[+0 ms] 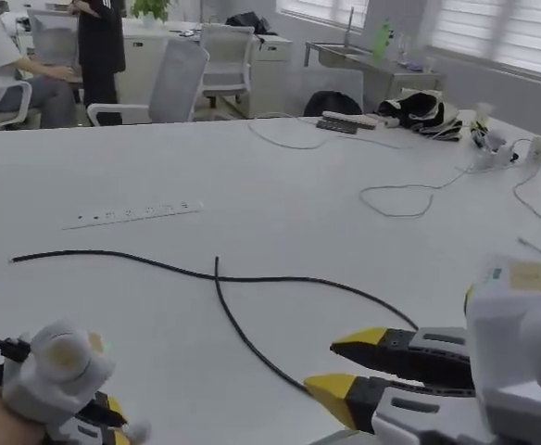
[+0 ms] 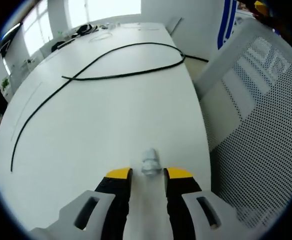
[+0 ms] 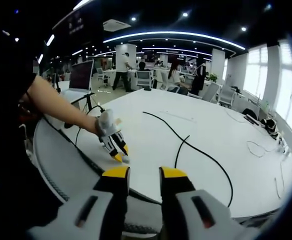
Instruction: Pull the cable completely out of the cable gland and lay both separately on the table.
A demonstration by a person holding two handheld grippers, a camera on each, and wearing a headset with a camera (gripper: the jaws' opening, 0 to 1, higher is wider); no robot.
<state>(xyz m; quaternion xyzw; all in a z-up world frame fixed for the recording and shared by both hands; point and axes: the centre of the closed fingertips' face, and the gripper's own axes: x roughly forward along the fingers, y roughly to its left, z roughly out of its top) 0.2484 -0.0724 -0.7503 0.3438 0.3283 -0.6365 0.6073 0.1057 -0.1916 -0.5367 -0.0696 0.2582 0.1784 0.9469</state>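
The cable gland (image 2: 149,162) lies on the white surface (image 2: 96,130) near its edge, and everything else is best placed from it. The left gripper (image 2: 149,174) is right at the gland. Its yellow-tipped fingers (image 2: 120,174) stand one on either side, spread, with a sliver of surface showing between each and the gland, so they are released and grasp nothing. The gland's long axis runs along the fingers, one end pointing away from them.

The black cable (image 2: 121,75) lies well apart from the gland, farther in across the surface. It is free of the gland and crosses over itself once (a loose sprawl, not a coil). The right gripper (image 3: 145,173) is held well apart from the gland, its fingers parted and empty. In the head view the cable's near stretch runs toward it, so it is the nearer one to the cable, as the left is to the gland.

By my reading both parts are already laid down separately. What remains is for the left gripper to back straight off along the gland's axis. The risk is a finger brushing the gland and rolling it toward the edge.
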